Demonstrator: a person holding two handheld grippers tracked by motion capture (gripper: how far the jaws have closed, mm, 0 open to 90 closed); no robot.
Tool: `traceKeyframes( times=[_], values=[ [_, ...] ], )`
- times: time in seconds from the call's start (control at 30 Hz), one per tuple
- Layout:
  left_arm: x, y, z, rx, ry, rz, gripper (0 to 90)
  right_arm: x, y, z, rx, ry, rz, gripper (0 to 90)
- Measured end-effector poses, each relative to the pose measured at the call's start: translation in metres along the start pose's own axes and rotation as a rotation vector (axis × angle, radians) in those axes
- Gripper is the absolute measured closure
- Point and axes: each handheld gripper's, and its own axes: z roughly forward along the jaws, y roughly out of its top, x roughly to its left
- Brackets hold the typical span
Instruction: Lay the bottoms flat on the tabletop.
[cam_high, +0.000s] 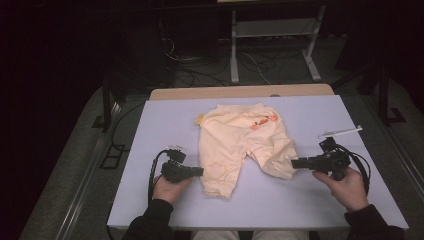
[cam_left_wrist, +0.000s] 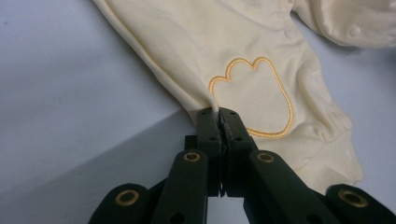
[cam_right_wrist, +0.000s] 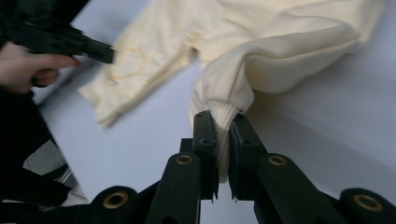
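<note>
A cream pair of baby trousers (cam_high: 240, 140) lies flat on the pale blue table (cam_high: 160, 125), waist toward the far side. My left gripper (cam_high: 201, 171) is shut on the outer edge of the left leg, right beside an orange paw outline (cam_left_wrist: 252, 93). In the left gripper view my left gripper (cam_left_wrist: 219, 114) has its jaws pressed together with a thin fold of trousers (cam_left_wrist: 224, 42) between them. My right gripper (cam_high: 293, 163) is shut on the right leg's ribbed cuff (cam_right_wrist: 224, 105). That leg is bunched and pulled toward my right gripper (cam_right_wrist: 222, 119).
A thin white stick-like object (cam_high: 340, 132) lies near the table's right edge, just beyond my right hand. A wooden strip (cam_high: 240, 92) runs along the table's far edge. Behind it a metal stand (cam_high: 272, 30) and cables sit on the dark floor.
</note>
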Motion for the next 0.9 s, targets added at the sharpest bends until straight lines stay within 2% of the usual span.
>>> traceKeyframes(
  times=[0.13, 0.17, 0.27, 0.4, 0.53, 0.73, 0.77, 0.83, 0.9],
  values=[
    [0.0, 0.0, 0.0, -0.001, 0.001, 0.002, 86.7, -0.03, -0.01, 0.006, 0.044, -0.034, 0.105, 81.3],
    [0.0, 0.0, 0.0, 0.0, 0.001, -0.001, 86.5, -0.034, -0.011, 0.008, 0.053, -0.044, 0.118, 81.1],
    [0.0, 0.0, 0.001, 0.001, 0.001, -0.002, 86.4, -0.044, -0.013, 0.018, 0.091, -0.106, 0.132, 79.6],
    [0.0, 0.0, 0.001, 0.001, 0.001, -0.002, 86.4, -0.048, -0.013, 0.027, 0.127, -0.155, 0.112, 73.2],
    [0.0, 0.0, 0.001, 0.0, 0.001, -0.003, 86.3, -0.043, -0.012, 0.02, 0.106, -0.183, 0.081, 62.0],
    [0.0, 0.0, 0.001, 0.001, 0.001, -0.001, 86.4, -0.025, -0.003, -0.009, -0.044, -0.202, -0.014, 51.0],
    [0.0, 0.0, 0.0, 0.0, 0.001, 0.0, 86.4, -0.02, -0.002, -0.013, -0.072, -0.186, -0.041, 50.3],
    [0.0, 0.0, 0.0, 0.001, 0.0, -0.001, 86.4, -0.011, -0.001, -0.015, -0.101, -0.122, -0.104, 49.4],
    [0.0, 0.0, 0.0, 0.001, 0.0, -0.001, 86.4, -0.002, -0.001, -0.008, -0.069, -0.061, -0.158, 49.4]
  ],
)
